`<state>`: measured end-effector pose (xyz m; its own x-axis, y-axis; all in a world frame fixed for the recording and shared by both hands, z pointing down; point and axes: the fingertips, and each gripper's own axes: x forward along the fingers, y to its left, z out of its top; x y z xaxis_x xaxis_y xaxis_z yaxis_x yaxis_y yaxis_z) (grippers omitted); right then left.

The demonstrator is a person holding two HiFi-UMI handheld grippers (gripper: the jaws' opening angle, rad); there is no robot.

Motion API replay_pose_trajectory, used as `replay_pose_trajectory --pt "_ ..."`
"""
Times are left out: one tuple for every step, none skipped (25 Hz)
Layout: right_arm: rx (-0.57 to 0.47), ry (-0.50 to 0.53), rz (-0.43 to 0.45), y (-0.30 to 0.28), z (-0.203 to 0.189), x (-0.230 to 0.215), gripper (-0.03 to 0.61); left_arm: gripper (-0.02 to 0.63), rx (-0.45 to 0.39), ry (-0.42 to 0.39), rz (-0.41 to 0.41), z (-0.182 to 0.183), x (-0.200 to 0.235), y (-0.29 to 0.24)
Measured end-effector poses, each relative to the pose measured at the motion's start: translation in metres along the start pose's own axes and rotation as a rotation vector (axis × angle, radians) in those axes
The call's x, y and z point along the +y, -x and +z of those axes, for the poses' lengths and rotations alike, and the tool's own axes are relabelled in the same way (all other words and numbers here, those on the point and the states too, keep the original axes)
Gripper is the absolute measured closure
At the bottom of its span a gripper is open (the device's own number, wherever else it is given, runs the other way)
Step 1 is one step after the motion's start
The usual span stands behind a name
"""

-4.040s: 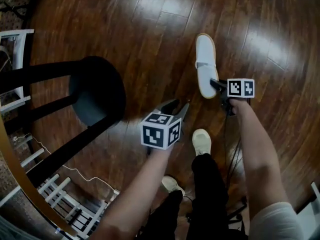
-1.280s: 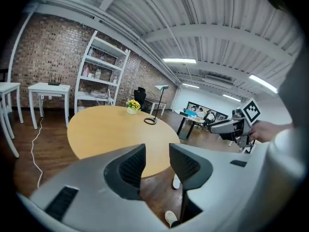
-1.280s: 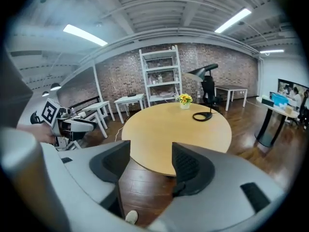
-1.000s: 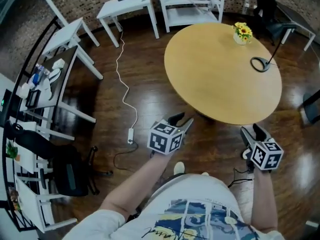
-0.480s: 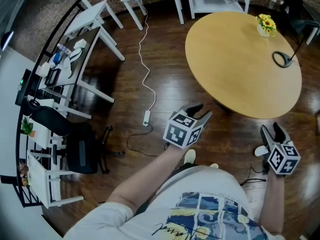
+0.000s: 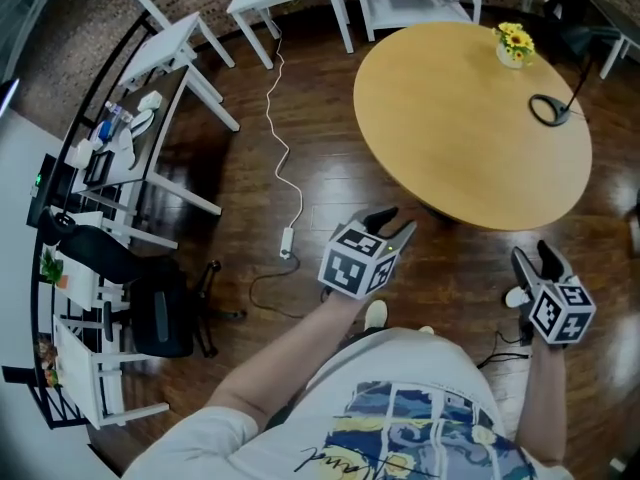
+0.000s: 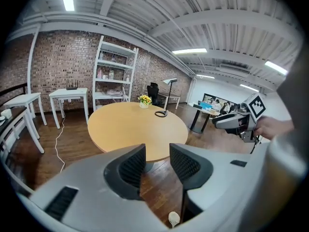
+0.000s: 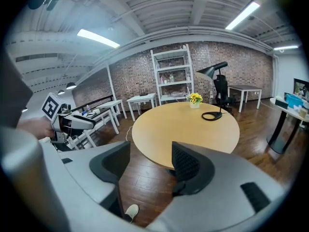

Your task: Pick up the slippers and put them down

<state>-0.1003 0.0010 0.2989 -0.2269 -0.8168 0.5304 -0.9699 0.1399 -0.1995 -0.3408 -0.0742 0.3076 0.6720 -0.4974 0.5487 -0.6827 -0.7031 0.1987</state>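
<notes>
Jaws of the left tool [image 6: 396, 222] stand a narrow gap apart with nothing between their ribbed pads, only dark wooden floor [image 6: 300, 188] and the near edge of the round tabletop [image 6: 460, 118] showing through the gap. The right tool [image 6: 533, 257] has its jaws wider apart, likewise empty, and it points toward the same tabletop edge. Neither tool grips a slipper. A small white shape [image 6: 517, 296] lies on the floor just beside the right tool, on its left and close to its body, but too little of it shows to tell whether it is a slipper. A beige shoe [image 6: 375, 314] of the person sits on the floor just behind the left tool. Well ahead of both tools, on the far side of the tabletop, stand a pot of yellow flowers [image 6: 514, 45] and a black lamp base [image 6: 545, 110]. Off to the left of the left tool a white cable [image 6: 285, 158] trails across the floor, and farther left stands a black office chair [image 6: 150, 318].
</notes>
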Motion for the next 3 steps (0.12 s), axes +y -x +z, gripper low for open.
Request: replay_pose_trajectory --pt "0.000 0.000 -0.003 0.0017 -0.0002 -0.0012 0.287 0.460 -0.003 -0.003 0.000 0.0016 -0.0018 0.0001" --pt "0.000 0.001 -0.005 0.0034 -0.0004 -0.0026 0.287 0.460 -0.005 -0.006 -0.001 0.0030 -0.0038 0.0001" --pt "-0.001 0.001 -0.008 0.0050 -0.0005 -0.0041 0.287 0.460 -0.008 -0.008 -0.001 0.0044 -0.0059 0.0000"
